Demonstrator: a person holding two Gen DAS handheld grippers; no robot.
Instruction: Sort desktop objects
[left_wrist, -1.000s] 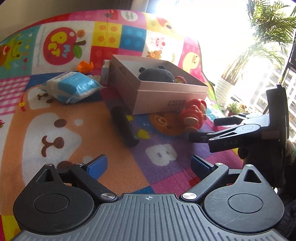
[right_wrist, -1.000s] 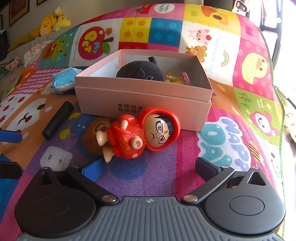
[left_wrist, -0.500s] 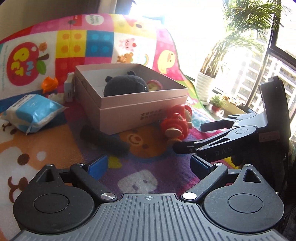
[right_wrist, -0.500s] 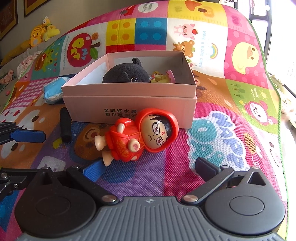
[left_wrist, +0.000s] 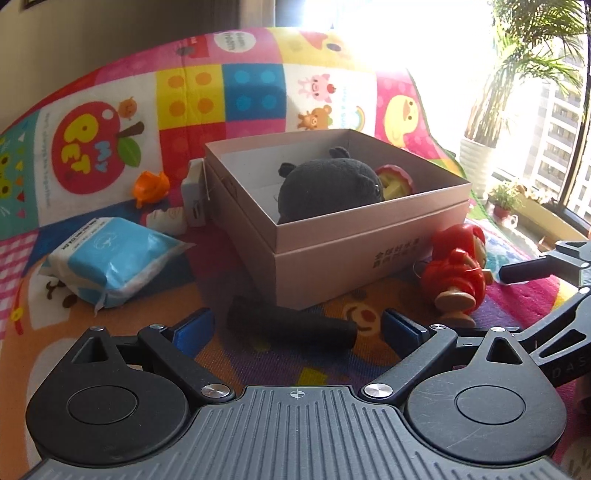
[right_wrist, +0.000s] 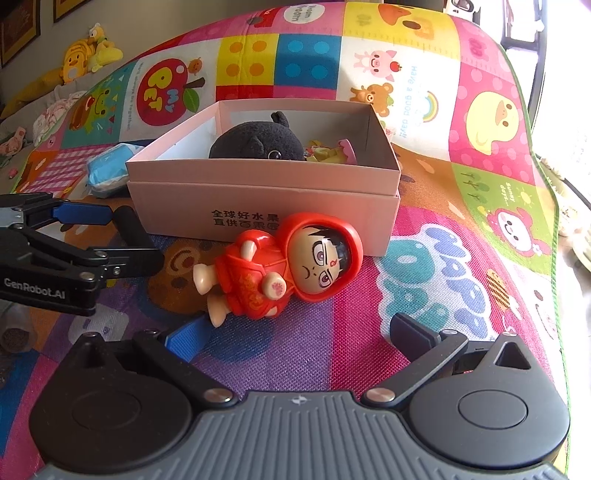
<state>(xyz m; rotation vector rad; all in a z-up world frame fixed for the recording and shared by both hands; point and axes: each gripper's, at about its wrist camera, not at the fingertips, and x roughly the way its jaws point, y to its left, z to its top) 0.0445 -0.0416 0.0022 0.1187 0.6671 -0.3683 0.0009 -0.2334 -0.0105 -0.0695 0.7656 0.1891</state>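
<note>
Two grippers, both spread wide and holding nothing. My left gripper (left_wrist: 297, 328) sits low in its frame with the black cylinder (left_wrist: 291, 326) lying crosswise on the play mat (left_wrist: 110, 317), right between the blue fingertips (left_wrist: 192, 326), though I can't tell if they touch it. My right gripper (right_wrist: 299, 334) has the red-hooded doll (right_wrist: 280, 269) lying on its side just ahead of the open fingers, feet toward the lower left, head leaning against the pink box (right_wrist: 258, 206). That box fills the centre of both views; inside it are a black plush (right_wrist: 251, 146) and a yellow and pink toy (right_wrist: 328, 153).

Up in the left of my left view there's a blue tissue pack (left_wrist: 107, 262), an orange toy (left_wrist: 149, 186) and a white gadget (left_wrist: 194, 195) against the box's far corner.

Writing now: the box front carries two lines of Chinese characters, the mat's apple reads "MY PET", and my left gripper, at the left edge of the right view, says "GenRobot.AI".
</note>
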